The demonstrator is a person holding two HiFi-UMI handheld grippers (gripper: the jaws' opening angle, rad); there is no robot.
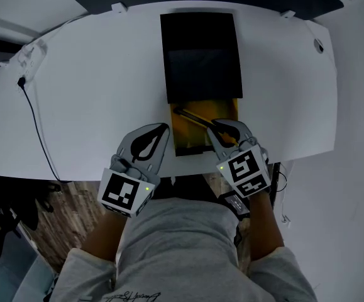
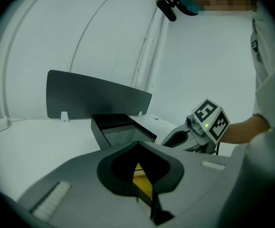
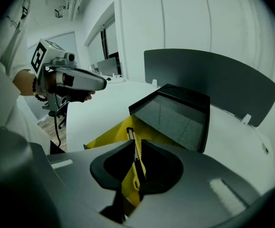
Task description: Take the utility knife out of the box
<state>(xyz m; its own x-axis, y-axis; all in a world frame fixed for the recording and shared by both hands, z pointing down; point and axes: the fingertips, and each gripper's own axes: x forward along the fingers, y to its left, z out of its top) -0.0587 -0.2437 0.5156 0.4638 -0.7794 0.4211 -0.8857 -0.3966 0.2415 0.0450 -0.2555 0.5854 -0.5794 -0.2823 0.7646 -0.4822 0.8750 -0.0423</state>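
Yellow card is lining the inner tray (image 1: 191, 146) that is sticking out of the near end of the flat black box sleeve (image 1: 200, 55) lying on the white counter (image 1: 87, 87). The yellow-and-black utility knife (image 1: 194, 117) is lying slantwise inside that tray, not yet out of the box. Black-and-white square markers are showing on each tool's cube. Script on the person's grey shirt (image 1: 188, 250) is reading too small to make out. The right tool (image 1: 222, 128) is reaching down into the tray, jaws standing slightly apart, with the knife showing in the narrow gap between them. The left tool (image 1: 165, 129) is sitting just beside the tray's left edge, jaws pressed together and holding nothing.
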